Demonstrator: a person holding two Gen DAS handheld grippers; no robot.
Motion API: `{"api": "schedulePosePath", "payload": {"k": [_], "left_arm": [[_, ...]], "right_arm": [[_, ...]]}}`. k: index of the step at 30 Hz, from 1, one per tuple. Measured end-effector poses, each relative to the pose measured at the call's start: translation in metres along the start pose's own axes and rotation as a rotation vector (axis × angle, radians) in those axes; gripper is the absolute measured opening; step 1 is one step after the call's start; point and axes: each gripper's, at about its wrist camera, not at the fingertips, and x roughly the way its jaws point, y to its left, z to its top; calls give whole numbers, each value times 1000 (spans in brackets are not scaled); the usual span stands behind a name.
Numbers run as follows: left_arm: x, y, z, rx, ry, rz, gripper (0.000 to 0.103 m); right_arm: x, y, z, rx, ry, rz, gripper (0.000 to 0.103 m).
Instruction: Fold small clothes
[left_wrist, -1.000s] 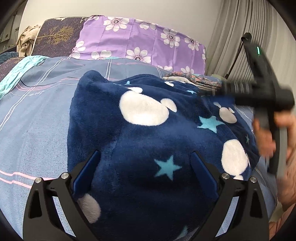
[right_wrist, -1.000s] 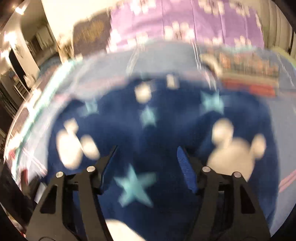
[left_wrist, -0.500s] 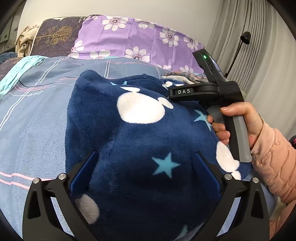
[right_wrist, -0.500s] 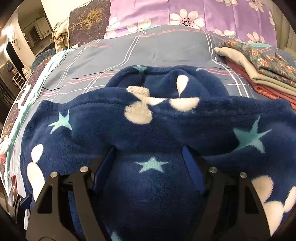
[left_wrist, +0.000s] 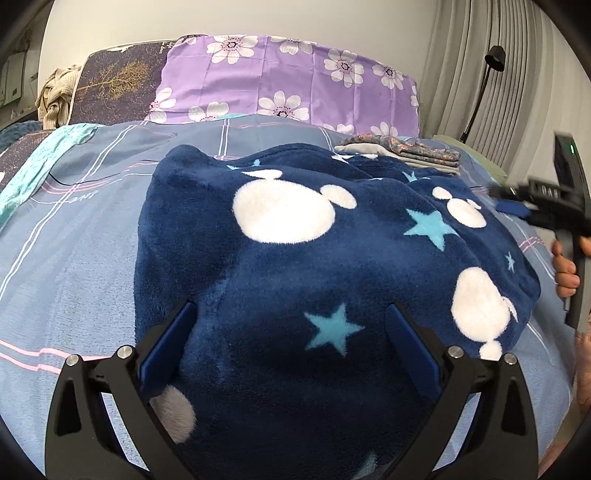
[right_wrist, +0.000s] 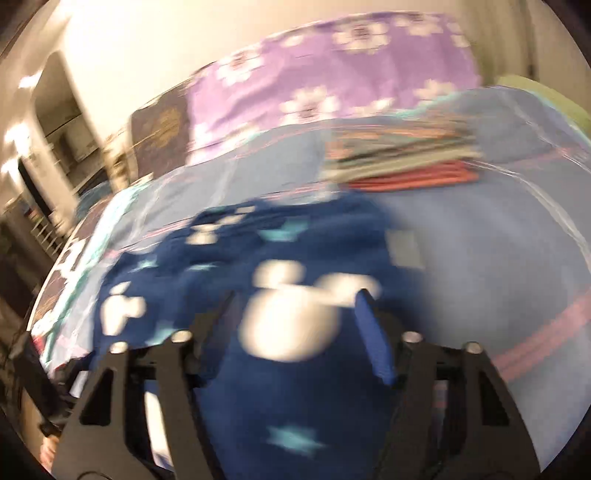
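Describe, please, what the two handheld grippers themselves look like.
Each is black, with two angular cut-out fingers, silver bolts and blue pads: left gripper, right gripper. In the left wrist view, the right one has a grey handle, a green light and blurred white lettering.

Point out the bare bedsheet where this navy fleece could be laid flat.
Bare sheet lies left of the navy fleece, up to the teal strip, and between the fleece and the purple pillow. On the right, it is crowded by the folded stack.

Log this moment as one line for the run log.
fleece: bunched on bed | left claw: open over it | right claw: open, blurred
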Motion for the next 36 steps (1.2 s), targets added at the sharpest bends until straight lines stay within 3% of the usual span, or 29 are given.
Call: {"api": "schedulePosePath", "payload": {"k": [1, 3, 5, 9, 12, 15, 16, 19, 23, 26, 29, 32, 35, 36], "left_arm": [[0, -2, 0, 4, 1, 12, 101], [-2, -3, 0, 10, 0, 40, 101], [-4, -3, 0, 3, 4, 66, 101], [-16, 9, -8, -48, 19, 120, 101], [-15, 30, -17, -145, 85, 154, 102], [-25, 55, -27, -294, 70, 114, 102], [-28, 59, -28, -313, 66, 131, 102], [-40, 54, -24, -307, 53, 192, 89], [-60, -6, 10, -121, 0, 124, 60], [-57, -85, 43, 58, 1, -14, 53], [-33, -177, 52, 245, 62, -150, 53], [-4, -245, 54, 343, 124, -221, 55], [31, -310, 48, 430, 163, -193, 79], [39, -323, 46, 453, 166, -174, 80]], "right_arm": [[3, -26, -6, 77, 35, -10, 50], [20, -61, -25, 170, 131, 2, 52], [24, -75, -38, 210, 107, 65, 54], [13, -65, -37, 124, 73, 28, 58], [3, -70, -33, 147, 52, 75, 56], [-4, -84, -33, 173, 37, 95, 43], [-8, -91, -34, 187, 35, 91, 35], [-16, -111, -35, 220, 36, 85, 32], [-22, -132, -34, 206, 62, 43, 30], [-24, -140, -31, 193, 80, 50, 30], [-29, -147, -34, 184, 70, 46, 30], [-33, -159, -38, 207, 65, 57, 30], [-38, -175, -43, 243, 60, 62, 30], [-40, -180, -45, 251, 60, 64, 30]]}}
